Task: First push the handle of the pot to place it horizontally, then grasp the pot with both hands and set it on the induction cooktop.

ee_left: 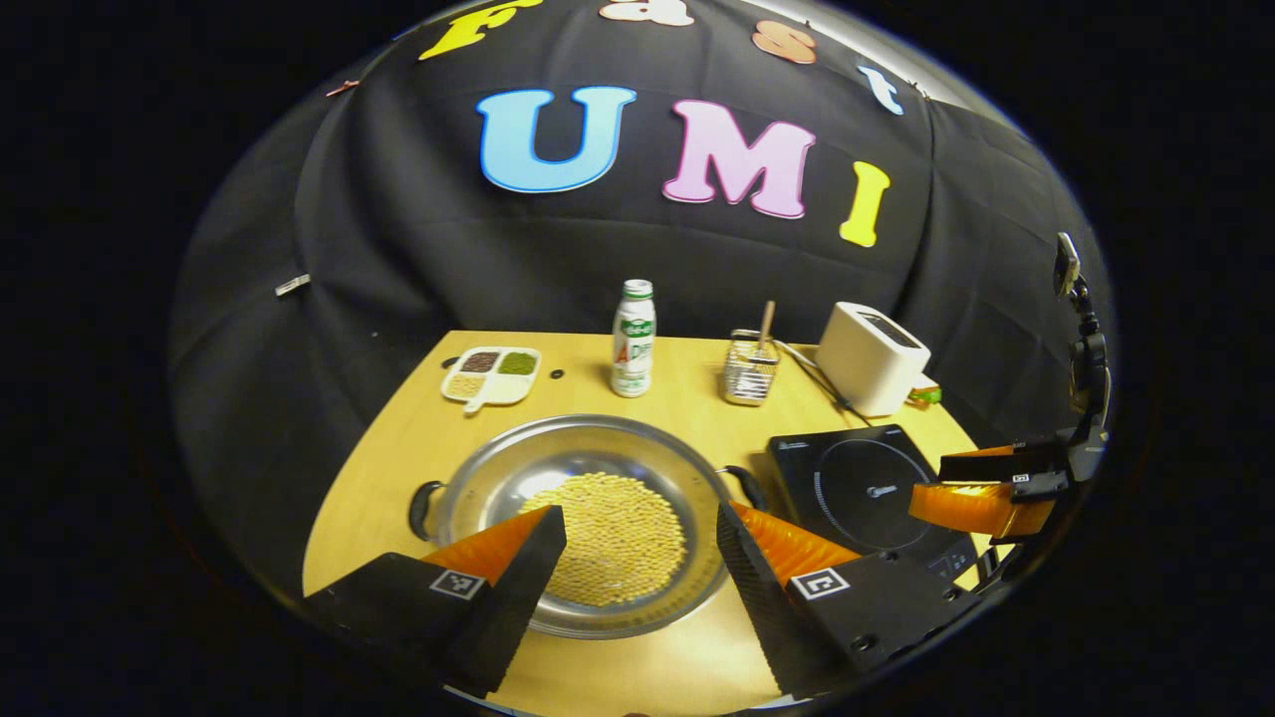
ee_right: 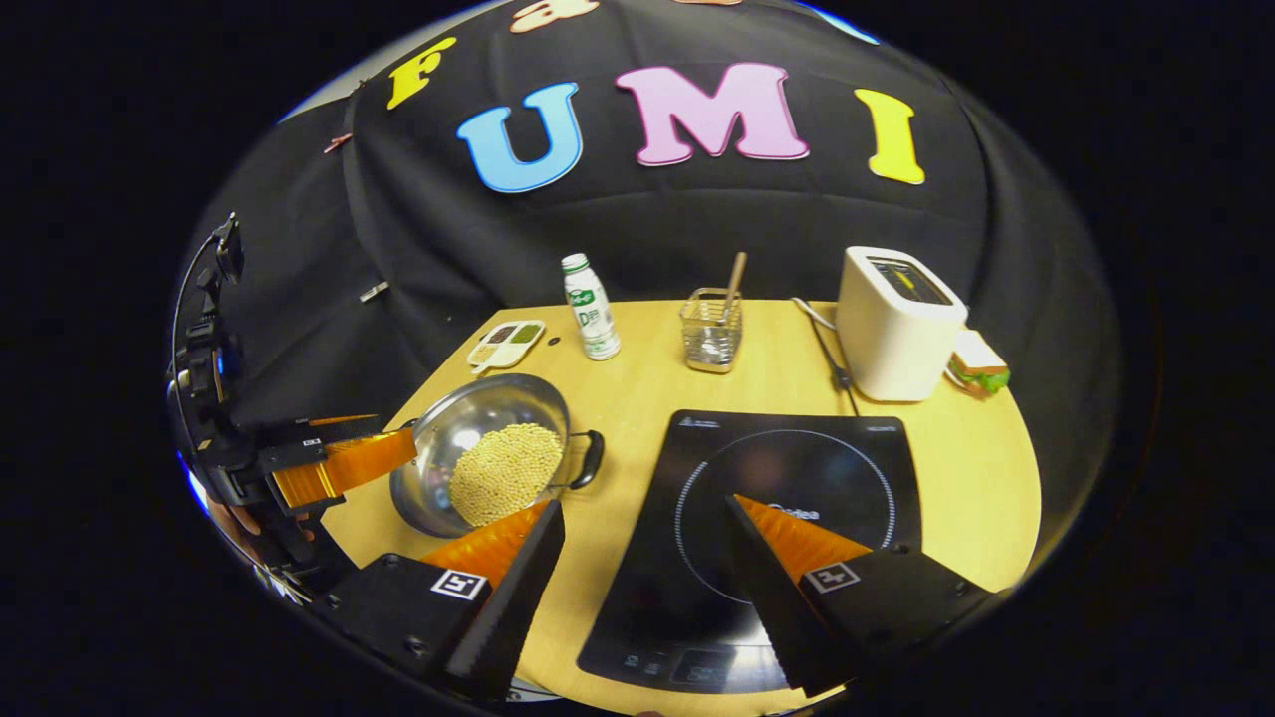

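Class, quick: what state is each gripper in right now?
Left gripper: jaws open, empty, above the pot.
Right gripper: jaws open, empty, over the induction cooktop.

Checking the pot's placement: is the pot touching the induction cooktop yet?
Apart. The right gripper view shows a strip of bare table between the pot and the induction cooktop; the pot sits on the wood beside it.

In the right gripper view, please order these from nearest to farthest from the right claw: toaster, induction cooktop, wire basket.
1. Induction cooktop, directly under the right claw.
2. Wire basket, at the table's back, middle.
3. Toaster, back right; nearly tied with the basket.
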### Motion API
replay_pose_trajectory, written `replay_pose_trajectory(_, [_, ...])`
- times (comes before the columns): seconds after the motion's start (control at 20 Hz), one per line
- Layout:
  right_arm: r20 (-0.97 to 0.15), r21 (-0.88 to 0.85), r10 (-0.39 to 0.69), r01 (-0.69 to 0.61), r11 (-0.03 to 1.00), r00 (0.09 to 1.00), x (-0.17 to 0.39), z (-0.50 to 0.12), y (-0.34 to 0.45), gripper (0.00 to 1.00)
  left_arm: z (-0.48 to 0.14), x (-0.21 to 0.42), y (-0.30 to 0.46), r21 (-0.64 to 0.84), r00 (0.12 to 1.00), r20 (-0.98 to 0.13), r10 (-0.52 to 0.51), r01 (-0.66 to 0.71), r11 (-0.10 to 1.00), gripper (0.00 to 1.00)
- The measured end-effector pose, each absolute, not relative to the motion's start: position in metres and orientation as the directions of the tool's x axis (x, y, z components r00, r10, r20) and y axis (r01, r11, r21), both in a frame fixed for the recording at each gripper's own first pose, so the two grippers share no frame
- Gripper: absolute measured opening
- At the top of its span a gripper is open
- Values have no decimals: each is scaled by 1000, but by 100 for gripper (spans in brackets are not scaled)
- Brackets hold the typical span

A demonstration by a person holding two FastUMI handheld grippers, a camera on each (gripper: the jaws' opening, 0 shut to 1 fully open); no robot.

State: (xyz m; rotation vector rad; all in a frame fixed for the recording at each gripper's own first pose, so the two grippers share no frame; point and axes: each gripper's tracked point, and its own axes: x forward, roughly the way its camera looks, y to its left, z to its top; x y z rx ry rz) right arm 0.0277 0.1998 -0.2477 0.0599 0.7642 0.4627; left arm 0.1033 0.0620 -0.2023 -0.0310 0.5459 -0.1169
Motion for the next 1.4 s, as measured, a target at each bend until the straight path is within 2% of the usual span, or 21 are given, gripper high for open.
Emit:
replay_pose_trajectory(0.2, [-671, 261, 469, -409, 874, 575, 41, -265, 244, 99, -208, 113, 121, -2, 852, -522, -33, 37, 999, 95])
replay_pose_trajectory(0.5, [-706, 289, 447, -352, 890, 549, 66, -300, 279, 99, -237, 130, 194, 29, 835, -549, 34, -21, 999, 96])
replay_pose_trajectory(0.6, [-716, 280, 435, -345, 896, 547, 72, -311, 286, 99, -250, 138, 207, 6, 828, -561, 15, -14, 1000, 96])
replay_pose_trajectory(0.7, [-732, 276, 423, -335, 901, 534, 77, -325, 291, 99, -265, 148, 205, -61, 824, -564, -65, 37, 997, 95])
replay_pose_trajectory(0.8, [-734, 308, 432, -311, 899, 523, 85, -335, 301, 99, -279, 158, 215, -100, 819, -567, -87, 36, 994, 95])
replay_pose_trajectory(1.1, [-768, 277, 388, -282, 918, 509, 99, -370, 301, 99, -327, 173, 206, -226, 746, -634, -204, 74, 971, 95])
replay_pose_trajectory(1.4, [-794, 271, 387, -297, 916, 470, 86, -393, 318, 95, -342, 181, 210, -245, 719, -655, -230, 85, 966, 93])
